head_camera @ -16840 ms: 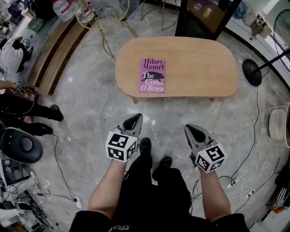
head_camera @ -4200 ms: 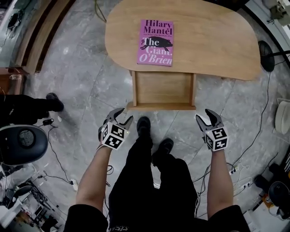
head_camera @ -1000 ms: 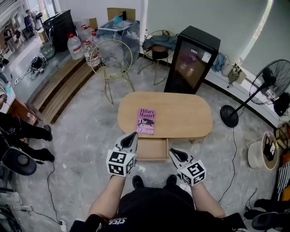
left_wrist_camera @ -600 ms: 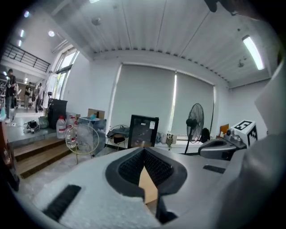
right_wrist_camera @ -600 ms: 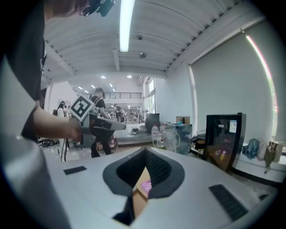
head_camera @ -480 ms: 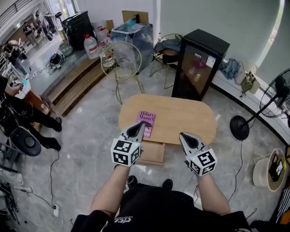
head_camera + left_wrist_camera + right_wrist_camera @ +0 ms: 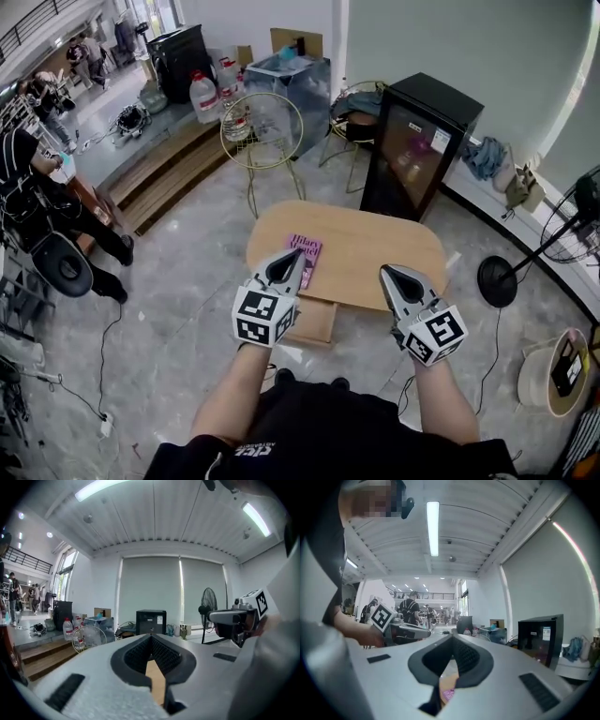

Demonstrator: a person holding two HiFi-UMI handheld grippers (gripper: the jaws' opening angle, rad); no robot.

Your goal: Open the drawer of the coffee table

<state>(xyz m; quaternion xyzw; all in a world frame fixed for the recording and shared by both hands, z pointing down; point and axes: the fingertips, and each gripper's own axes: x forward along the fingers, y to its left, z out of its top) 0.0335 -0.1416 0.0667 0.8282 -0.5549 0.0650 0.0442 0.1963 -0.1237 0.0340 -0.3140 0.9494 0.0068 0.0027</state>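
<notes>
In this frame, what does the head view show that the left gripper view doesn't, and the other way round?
Only the head view: the pink book lying on the coffee table, and the drawer pulled out from the table's near side. Only the left gripper view: the ceiling light strips overhead. Both: the black fridge, the gold wire chair and the right gripper, its jaws shut on nothing.
</notes>
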